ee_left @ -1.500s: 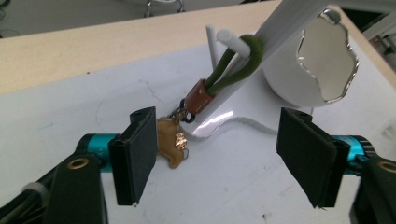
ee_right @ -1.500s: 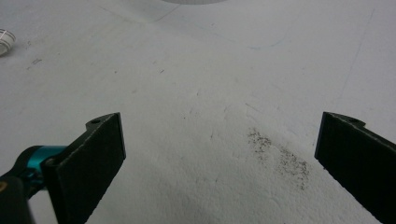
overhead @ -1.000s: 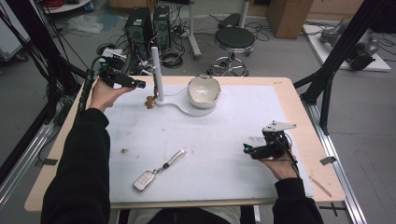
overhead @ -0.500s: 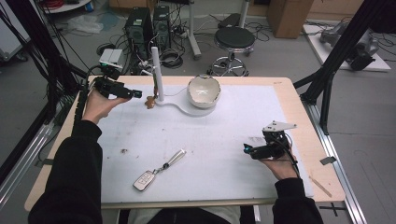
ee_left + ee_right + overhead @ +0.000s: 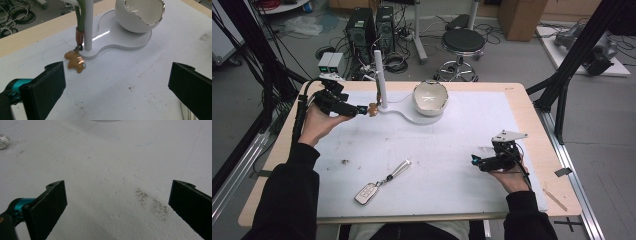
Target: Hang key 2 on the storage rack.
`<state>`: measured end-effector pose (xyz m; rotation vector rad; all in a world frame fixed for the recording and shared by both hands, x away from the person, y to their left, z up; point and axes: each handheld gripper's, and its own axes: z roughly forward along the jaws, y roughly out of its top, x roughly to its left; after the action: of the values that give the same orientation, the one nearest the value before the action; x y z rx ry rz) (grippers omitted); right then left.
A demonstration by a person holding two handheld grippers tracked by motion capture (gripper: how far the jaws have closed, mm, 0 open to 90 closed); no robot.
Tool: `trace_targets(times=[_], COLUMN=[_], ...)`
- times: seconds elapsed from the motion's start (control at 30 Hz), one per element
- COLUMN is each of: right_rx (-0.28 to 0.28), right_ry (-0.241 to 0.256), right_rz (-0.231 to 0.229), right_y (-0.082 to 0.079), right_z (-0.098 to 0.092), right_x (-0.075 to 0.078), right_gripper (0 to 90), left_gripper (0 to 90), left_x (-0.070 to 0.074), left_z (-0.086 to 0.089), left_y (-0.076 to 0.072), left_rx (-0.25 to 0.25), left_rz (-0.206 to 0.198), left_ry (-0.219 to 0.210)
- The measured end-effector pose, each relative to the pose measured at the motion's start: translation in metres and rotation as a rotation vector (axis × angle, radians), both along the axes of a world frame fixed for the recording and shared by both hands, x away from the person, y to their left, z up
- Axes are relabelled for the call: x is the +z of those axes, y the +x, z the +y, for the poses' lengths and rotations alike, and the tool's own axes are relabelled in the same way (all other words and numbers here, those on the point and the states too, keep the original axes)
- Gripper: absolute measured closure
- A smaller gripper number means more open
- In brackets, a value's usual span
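The left gripper (image 5: 117,85), jaws spread, is nearing a light, thin gingerbread charm (image 5: 75,60) dangling at the far left, likely best pinched flat across its body.

A small copper-brown charm (image 5: 75,60), shaped like a little figure, hangs from a green cord (image 5: 79,15) with a brown band. It rests on the white table (image 5: 130,82) just beside the white post (image 5: 88,22).
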<state>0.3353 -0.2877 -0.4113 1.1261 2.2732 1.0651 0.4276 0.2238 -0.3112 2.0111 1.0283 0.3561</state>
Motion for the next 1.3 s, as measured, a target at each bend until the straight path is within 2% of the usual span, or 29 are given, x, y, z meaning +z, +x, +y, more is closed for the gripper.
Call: trace_targets(times=[0.2, 0.37, 0.57, 0.7, 0.83, 0.97, 1.3], right_rx=[-0.002, -0.007, -0.010, -0.008, -0.012, -0.011, -0.013], right_ry=[-0.001, -0.003, 0.001, -0.003, -0.003, -0.008, -0.016], right_rz=[0.001, 0.000, -0.004, 0.000, -0.001, -0.003, -0.001], right_y=[0.000, 0.000, -0.001, -0.001, -0.001, -0.002, -0.002], right_z=[-0.001, -0.001, -0.003, -0.003, -0.003, -0.003, -0.004], right_x=[-0.001, 0.000, 0.000, -0.001, -0.001, -0.001, -0.002], right_gripper=[0.8, 0.8, 0.8, 0.8, 0.7, 0.8, 0.8], left_gripper=[1.7, 1.7, 1.7, 1.7, 1.7, 1.7, 1.7], left_x=[-0.005, -0.011, -0.021, -0.027, -0.034, -0.041, -0.053], left_z=[-0.005, -0.015, -0.028, -0.035, -0.042, -0.050, -0.061], left_y=[-0.011, -0.017, -0.026, -0.029, -0.033, -0.036, -0.044], left_rx=[-0.012, -0.040, -0.083, -0.098, -0.109, -0.130, -0.162], left_rz=[-0.010, 0.001, 0.021, 0.030, 0.031, 0.043, 0.055], left_ry=[0.015, 0.048, 0.049, 0.074, 0.080, 0.113, 0.111])
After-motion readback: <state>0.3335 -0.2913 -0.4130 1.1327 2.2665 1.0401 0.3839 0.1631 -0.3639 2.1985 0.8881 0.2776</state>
